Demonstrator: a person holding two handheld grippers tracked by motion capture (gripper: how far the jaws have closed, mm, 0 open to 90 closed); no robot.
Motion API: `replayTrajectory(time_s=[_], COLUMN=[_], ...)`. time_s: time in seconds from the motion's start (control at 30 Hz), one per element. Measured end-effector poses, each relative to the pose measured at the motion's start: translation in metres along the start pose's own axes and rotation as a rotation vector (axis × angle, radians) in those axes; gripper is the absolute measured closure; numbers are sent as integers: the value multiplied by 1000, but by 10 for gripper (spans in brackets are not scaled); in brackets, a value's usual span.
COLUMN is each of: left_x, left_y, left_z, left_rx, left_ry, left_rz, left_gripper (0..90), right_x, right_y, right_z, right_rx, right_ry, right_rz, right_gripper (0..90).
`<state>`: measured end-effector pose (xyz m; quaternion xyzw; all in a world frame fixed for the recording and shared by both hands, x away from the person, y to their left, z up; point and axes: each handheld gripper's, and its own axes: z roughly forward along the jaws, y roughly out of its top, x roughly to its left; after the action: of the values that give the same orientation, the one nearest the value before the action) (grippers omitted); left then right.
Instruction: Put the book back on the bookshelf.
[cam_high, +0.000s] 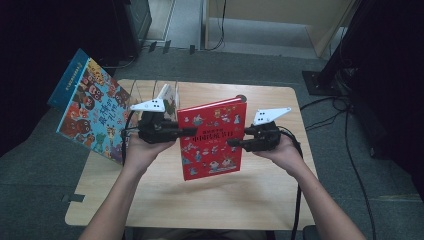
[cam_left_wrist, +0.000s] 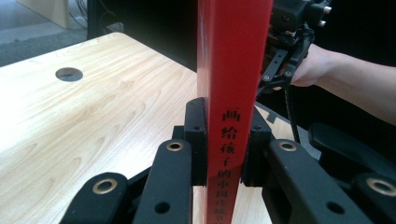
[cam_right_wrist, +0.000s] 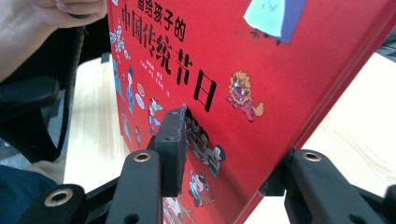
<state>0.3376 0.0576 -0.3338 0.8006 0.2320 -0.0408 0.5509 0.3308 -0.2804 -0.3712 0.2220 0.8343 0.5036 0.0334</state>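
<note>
Two grippers shared red book (cam_high: 212, 137) | left gripper (cam_left_wrist: 224, 140) pinched spine | right gripper (cam_right_wrist: 224, 154) jaws spread, straddling cover | advice: withdraw right sideways, keep book upright.

The picture book (cam_high: 212, 137) stands upright above the middle of the worktop (cam_high: 260, 195), between the two grippers — left gripper (cam_high: 192, 132) at its spine edge, right gripper (cam_high: 231, 142) at the opposite edge. A second picture book (cam_high: 90, 107) leans off the worktop's left side — a clear book stand (cam_high: 155, 90) sits behind, near the far edge.
</note>
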Motion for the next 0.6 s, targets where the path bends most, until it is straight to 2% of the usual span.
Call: replayTrajectory(time_s=[0.07,0.13,0.17,0.27,0.3,0.4,0.43,0.53,0.6], left_x=[2,7,8,5,4,3,3,2,0], left_y=[-1,-4,-4,-3,-2,-2,-2,-1,2], left_z=[-5,-12,-11,-2,0,6,7,8,10], left_rx=[-10,-42,-33,-41,-35,-23,-20,-7,42], left_ry=[4,13,12,-22,-22,-7,-5,6,25], left_rz=[-10,-32,-31,-20,-16,-8,-9,7,16], left_gripper=[787,809,810,811,811,810,809,806,792], right_x=[-1,-7,-12,-18,-18,-18,-18,-20,-20], right_y=[-1,-6,-9,-10,-9,-10,-10,-11,-10], right_z=[-1,-8,-12,-11,-8,-4,-3,-4,-4], right_rx=[-1,-10,-39,-57,-62,-86,-82,-87,-90], right_ry=[-18,-44,-48,-76,-76,-50,-59,-42,-54], right_rz=[13,52,83,95,98,96,103,135,135], right_gripper=[585,568,577,574,556,609,611,621,621])
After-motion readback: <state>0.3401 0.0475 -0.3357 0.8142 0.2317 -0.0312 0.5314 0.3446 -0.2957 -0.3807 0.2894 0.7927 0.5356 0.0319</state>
